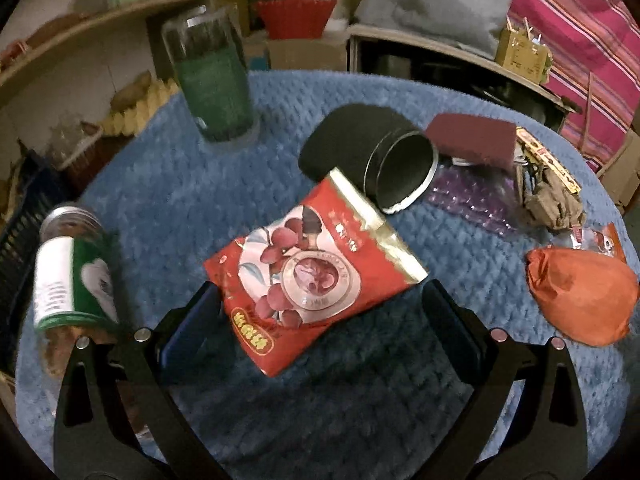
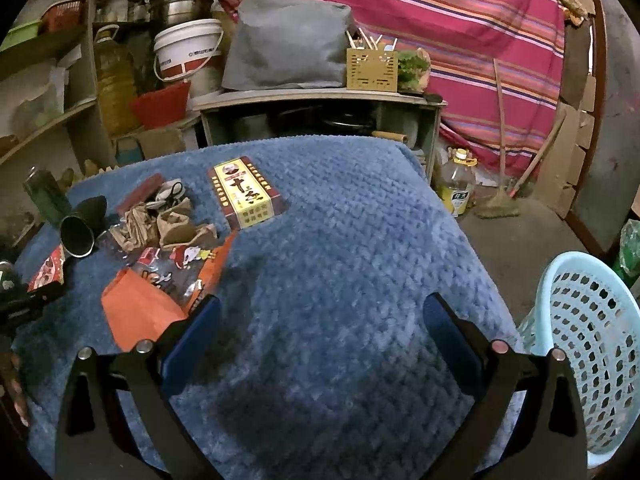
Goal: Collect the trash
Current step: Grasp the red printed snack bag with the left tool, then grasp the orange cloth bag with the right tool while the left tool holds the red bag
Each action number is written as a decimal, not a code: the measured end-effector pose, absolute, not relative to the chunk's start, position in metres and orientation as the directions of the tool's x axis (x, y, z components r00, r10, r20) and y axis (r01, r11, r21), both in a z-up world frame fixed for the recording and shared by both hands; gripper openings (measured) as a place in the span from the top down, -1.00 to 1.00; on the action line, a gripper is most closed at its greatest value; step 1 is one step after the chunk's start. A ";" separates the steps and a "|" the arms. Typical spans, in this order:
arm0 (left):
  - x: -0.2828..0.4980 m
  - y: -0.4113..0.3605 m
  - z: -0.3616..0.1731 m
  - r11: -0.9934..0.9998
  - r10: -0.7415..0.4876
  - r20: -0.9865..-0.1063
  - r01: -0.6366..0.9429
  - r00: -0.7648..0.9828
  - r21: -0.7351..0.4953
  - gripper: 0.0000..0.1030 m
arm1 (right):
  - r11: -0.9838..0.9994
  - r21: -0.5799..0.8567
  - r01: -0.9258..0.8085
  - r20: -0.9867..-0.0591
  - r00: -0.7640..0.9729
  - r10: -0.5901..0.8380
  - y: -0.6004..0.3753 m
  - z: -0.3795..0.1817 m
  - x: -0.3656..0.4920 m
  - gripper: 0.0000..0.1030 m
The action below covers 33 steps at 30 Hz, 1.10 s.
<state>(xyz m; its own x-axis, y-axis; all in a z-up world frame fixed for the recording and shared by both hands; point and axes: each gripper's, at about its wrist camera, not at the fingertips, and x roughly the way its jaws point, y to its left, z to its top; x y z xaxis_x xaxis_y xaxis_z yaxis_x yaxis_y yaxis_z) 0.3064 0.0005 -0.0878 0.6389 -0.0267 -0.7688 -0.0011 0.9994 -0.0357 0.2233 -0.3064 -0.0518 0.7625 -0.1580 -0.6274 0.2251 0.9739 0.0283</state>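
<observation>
Plenty of bare blue blanket (image 2: 340, 240) in front of my right gripper (image 2: 320, 320), nothing blocking there. Left gripper (image 1: 320, 312) side's crowded: red snack bag (image 1: 316, 276) sits between my spread fingers, black tin (image 1: 384, 160) tipped over right behind it, green-label jar (image 1: 76, 276) lying left (orange bag (image 1: 580, 292) off right).

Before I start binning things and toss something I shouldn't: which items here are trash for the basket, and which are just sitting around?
Likely for the job:
- red snack packet, between the open left gripper fingers
- crumpled brown paper
- orange wrapper
- light blue basket

Probably just there:
- labelled jar
- green tumbler
- black tin
- yellow box
</observation>
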 end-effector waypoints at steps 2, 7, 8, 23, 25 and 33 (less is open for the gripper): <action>0.310 0.005 -0.092 0.998 -0.051 -0.784 0.000 0.619 -0.065 -0.71 | 0.975 0.022 0.220 -0.629 0.761 -0.158 -0.304 -0.053 0.224 -0.92; 0.309 0.010 -0.093 0.996 -0.064 -0.778 -0.010 0.625 -0.090 -0.26 | 0.976 0.008 0.216 -0.630 0.760 -0.163 -0.301 -0.054 0.224 -0.92; 0.308 0.011 -0.093 0.996 -0.061 -0.776 -0.013 0.627 -0.088 -0.12 | 0.976 0.004 0.216 -0.629 0.760 -0.166 -0.300 -0.053 0.224 -0.92; 0.280 0.007 -0.077 1.000 -0.021 -0.739 0.025 0.674 -0.006 0.33 | 0.982 -0.020 0.187 -0.617 0.771 -0.160 -0.290 -0.049 0.220 -0.91; 0.277 0.008 -0.075 1.000 -0.024 -0.734 0.031 0.678 -0.004 0.34 | 0.985 -0.010 0.170 -0.612 0.778 -0.141 -0.284 -0.046 0.218 -0.91; 0.257 -0.003 -0.067 0.996 -0.062 -0.715 0.088 0.696 -0.001 0.36 | 0.992 -0.025 0.122 -0.617 0.779 -0.111 -0.261 -0.046 0.213 -0.91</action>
